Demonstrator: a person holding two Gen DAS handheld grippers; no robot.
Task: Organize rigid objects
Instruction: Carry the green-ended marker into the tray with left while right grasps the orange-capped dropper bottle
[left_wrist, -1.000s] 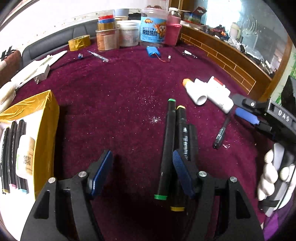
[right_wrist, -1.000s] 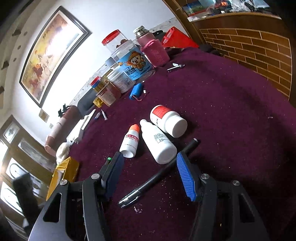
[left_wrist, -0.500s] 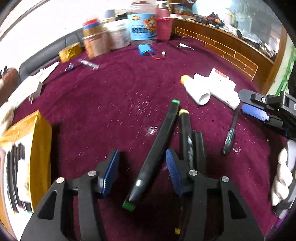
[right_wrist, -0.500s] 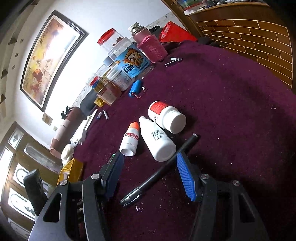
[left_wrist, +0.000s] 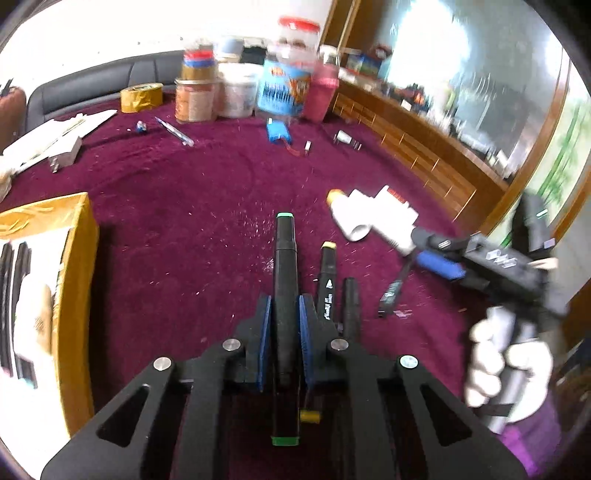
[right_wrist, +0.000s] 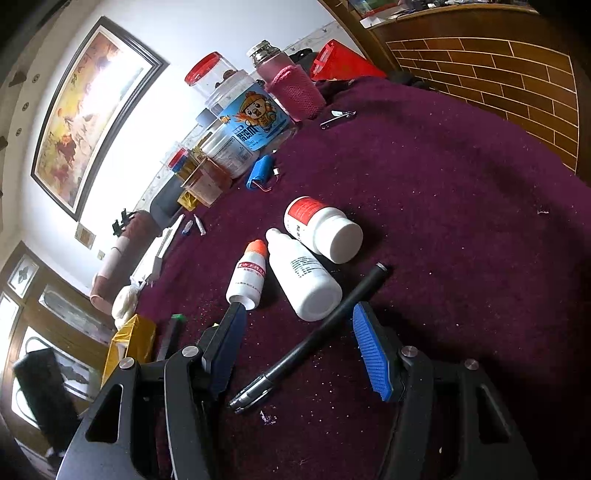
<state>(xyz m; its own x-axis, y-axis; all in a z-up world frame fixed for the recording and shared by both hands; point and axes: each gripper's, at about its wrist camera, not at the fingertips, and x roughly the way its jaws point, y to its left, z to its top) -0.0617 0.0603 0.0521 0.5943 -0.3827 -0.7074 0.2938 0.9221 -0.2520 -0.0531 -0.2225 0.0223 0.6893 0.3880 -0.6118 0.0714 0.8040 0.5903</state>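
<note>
Green marker (left_wrist: 285, 295) clamped in left gripper (left_wrist: 284, 325), box (left_wrist: 70, 280) at 9 o'clock holding markers; right gripper (right_wrist: 295, 343) gaping over pen (right_wrist: 310, 339); bottles (right_wrist: 303, 280), two markers (left_wrist: 327, 291) left unsorted

Framed painting (right_wrist: 92, 110) on white wall, brick-patterned wood panelling (right_wrist: 517, 74), maroon tablecloth (right_wrist: 443, 206)

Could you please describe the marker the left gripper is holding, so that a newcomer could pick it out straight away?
On the maroon tablecloth, right of the gold box, three dark markers lie side by side. The one meant is the green-capped marker, leftmost, clamped between the blue pads of the left gripper. The yellow-capped marker beside it lies free.
</note>
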